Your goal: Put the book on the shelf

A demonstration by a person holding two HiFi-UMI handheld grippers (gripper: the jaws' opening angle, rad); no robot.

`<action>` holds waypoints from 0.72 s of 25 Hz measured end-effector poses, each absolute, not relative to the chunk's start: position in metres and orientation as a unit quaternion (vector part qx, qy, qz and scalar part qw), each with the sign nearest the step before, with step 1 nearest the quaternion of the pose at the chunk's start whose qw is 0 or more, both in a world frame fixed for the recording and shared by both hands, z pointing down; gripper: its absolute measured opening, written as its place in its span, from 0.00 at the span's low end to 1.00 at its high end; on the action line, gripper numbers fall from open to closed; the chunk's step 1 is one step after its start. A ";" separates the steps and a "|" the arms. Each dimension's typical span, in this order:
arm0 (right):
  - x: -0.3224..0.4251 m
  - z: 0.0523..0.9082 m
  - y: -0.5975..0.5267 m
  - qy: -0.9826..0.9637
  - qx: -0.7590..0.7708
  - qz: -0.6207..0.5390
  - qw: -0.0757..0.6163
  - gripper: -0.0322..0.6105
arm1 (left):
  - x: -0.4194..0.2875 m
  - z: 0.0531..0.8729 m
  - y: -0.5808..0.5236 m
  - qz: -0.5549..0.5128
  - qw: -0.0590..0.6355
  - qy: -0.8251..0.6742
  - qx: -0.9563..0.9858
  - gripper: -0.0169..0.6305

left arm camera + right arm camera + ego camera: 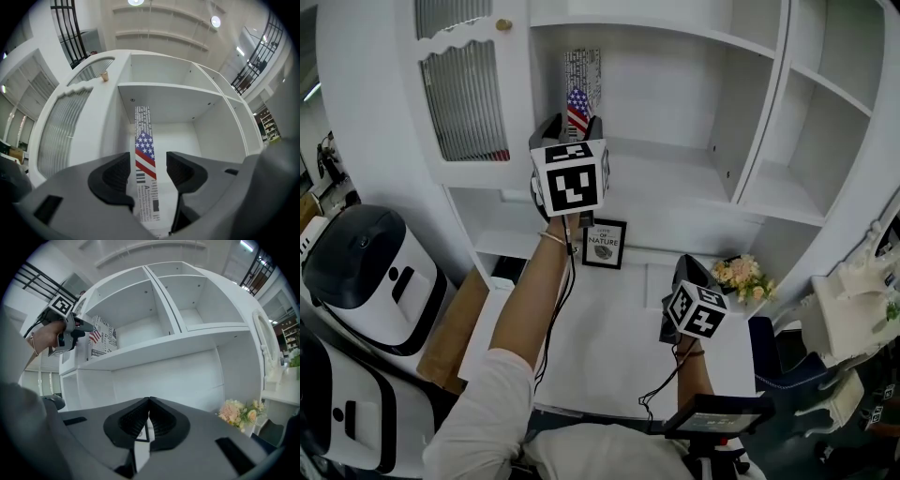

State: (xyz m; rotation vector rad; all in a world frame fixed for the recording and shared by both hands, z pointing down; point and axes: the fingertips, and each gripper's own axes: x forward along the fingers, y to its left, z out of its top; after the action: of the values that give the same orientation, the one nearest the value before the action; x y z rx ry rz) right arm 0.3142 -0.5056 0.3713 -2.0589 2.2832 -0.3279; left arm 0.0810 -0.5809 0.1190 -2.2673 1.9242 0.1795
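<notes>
Left gripper view: book (pixel 144 154) stands upright on shelf (pixel 675 178), loose between left gripper's (pixel 149 172) spread jaws. Right gripper (pixel 148 420) jaws pressed together, empty. Risk: a jaw clips book on pullback, toppling it.

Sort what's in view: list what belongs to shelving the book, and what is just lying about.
Belongs to the job:
shelf; book, upright on it; left gripper, jaws open either side of the book.

Just lying about:
framed picture; flowers; white-and-black machine at the head view's left; right gripper, idle, jaws shut on nothing.
</notes>
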 end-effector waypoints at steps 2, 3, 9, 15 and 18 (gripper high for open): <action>0.312 0.370 -0.501 0.740 -0.664 -0.105 0.025 0.08 | 0.079 0.119 -0.573 0.063 0.084 0.644 -0.758 0.39; 0.311 0.370 -0.499 0.741 -0.663 -0.105 0.025 0.08 | 0.077 0.119 -0.570 0.065 0.085 0.644 -0.757 0.39; 0.296 0.366 -0.484 0.749 -0.654 -0.100 0.021 0.08 | 0.069 0.127 -0.545 0.066 0.089 0.642 -0.759 0.39; 0.282 0.362 -0.469 0.758 -0.646 -0.091 0.013 0.08 | 0.069 0.145 -0.518 0.062 0.090 0.632 -0.767 0.38; 0.276 0.360 -0.462 0.760 -0.644 -0.086 0.010 0.08 | 0.067 0.160 -0.507 0.057 0.085 0.628 -0.772 0.38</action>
State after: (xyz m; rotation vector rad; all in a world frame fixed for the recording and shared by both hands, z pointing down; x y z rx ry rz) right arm 0.2764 -0.4616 0.3595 -2.0086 2.3734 -0.2678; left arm 0.0668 -0.5073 0.1598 -2.3012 1.8729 0.1694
